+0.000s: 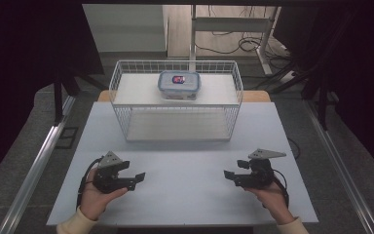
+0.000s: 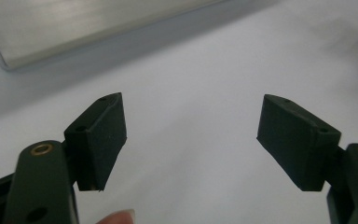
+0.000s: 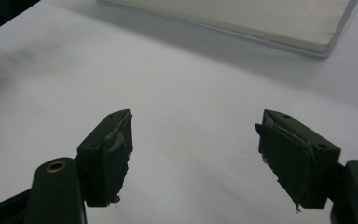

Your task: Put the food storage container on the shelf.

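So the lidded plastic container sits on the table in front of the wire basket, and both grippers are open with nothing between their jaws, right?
Not quite. The lidded plastic container sits inside the wire basket, toward its far side, as the high view shows. The rest holds: the left gripper and right gripper are open with nothing between their jaws.

Pale blue-grey table (image 1: 185, 195) sits mid-room on a grey carpeted floor (image 1: 24, 161), with an aluminium rail (image 1: 39, 165) running near-to-far along the left side and a matching rail (image 1: 343, 165) on the right. Black curtains (image 1: 29, 44) close off both sides, dark and unlit. Far end: light wood floor strip (image 1: 177, 29), a white wall panel (image 1: 124, 27) to its left, a grey metal desk frame (image 1: 233, 24) with black cables (image 1: 251, 46) looped on the floor beneath it; light is even, overhead.
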Demonstrator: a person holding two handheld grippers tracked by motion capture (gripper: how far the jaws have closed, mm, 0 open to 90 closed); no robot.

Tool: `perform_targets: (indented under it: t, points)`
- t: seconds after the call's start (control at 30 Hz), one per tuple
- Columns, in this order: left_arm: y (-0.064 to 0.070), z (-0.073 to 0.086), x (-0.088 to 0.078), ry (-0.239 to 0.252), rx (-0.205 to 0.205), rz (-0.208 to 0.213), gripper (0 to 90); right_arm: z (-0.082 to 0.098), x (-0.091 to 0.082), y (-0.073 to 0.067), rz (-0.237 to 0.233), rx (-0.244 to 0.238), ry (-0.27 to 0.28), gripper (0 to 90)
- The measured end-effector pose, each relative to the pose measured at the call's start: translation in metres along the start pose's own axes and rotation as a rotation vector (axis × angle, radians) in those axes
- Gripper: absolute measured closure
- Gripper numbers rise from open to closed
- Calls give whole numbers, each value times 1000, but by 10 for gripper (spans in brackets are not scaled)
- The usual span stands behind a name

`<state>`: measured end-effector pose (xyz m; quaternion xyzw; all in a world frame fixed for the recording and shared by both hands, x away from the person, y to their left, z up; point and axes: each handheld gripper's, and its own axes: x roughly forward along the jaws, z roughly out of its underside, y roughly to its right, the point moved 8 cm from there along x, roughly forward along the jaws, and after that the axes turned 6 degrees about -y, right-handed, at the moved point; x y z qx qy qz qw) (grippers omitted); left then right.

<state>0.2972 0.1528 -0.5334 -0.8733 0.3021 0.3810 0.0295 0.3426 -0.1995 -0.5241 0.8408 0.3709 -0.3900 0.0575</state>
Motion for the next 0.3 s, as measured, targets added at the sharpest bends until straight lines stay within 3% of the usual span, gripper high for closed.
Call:
perform_targets:
  t: [0.3]
  points:
    - [-3,1,1,-4,-13,-1,235,1,-2,-5,9,-38,14,262]
